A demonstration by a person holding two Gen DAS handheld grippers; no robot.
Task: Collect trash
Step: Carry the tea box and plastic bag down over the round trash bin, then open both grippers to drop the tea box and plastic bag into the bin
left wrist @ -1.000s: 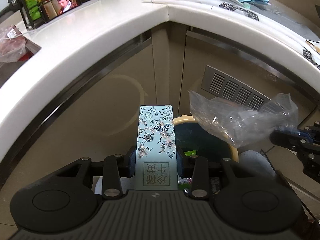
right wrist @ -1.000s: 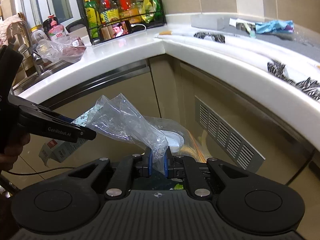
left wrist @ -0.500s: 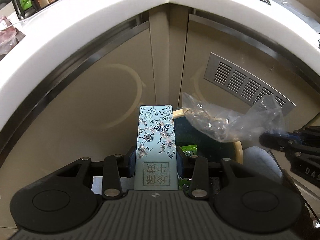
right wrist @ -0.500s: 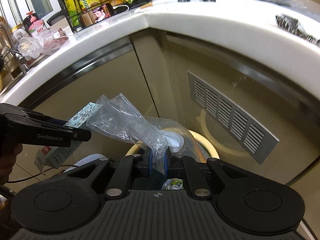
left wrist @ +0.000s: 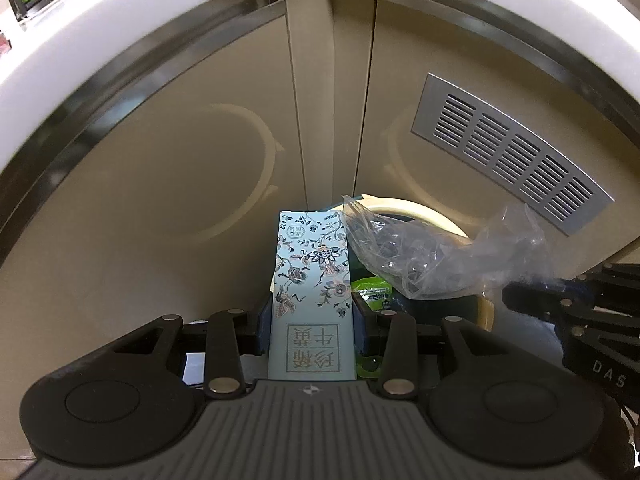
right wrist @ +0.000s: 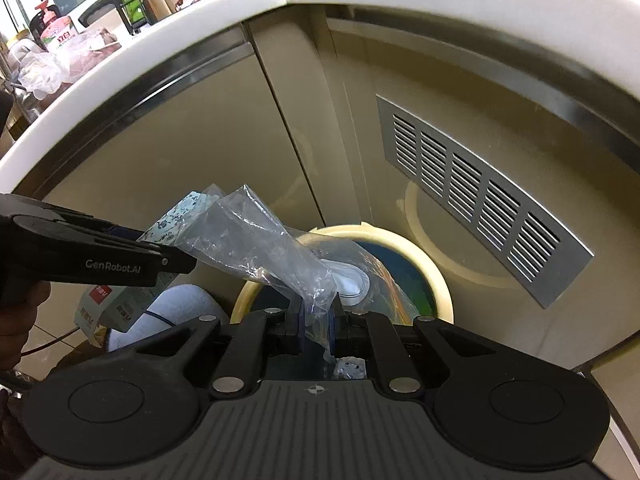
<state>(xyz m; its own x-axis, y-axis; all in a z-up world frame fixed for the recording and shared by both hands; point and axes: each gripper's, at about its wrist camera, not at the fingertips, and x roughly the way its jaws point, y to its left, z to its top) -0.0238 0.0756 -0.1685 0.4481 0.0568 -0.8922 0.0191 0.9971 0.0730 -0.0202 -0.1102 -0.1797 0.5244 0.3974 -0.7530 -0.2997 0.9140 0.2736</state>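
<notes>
Here, in the left wrist view, the left hand-held gripper (left wrist: 312, 322) is clenched on a pale blue floral carton (left wrist: 312, 280) printed with Chinese characters, held upright between its pads. Just beyond it stands a round cream-rimmed trash bin (left wrist: 420, 210) on the floor, set in the corner of beige kitchen cabinets (left wrist: 160, 220) under a white table (left wrist: 100, 28). A green wrapper (left wrist: 374, 292) already lies inside the bin. To the right, a crumpled clear plastic bag (left wrist: 440, 256) hangs over the bin's opening, held by the right hand-held gripper (left wrist: 520, 296) entering from the side. A slatted metal vent (left wrist: 508, 156) sits in the right cabinet door.

In the right wrist view, the right hand-held gripper (right wrist: 316, 316) is pinched tight on the neck of the plastic bag (right wrist: 256, 240), above the near edge of the trash bin (right wrist: 436, 276). The bin holds other rubbish, including something white. The left hand-held gripper (right wrist: 176, 260) reaches in from the left with the carton (right wrist: 120, 308), beside the bin rather than over it.

Judging by this, both items are gathered and brought to the bin; neither has been dropped in yet.
</notes>
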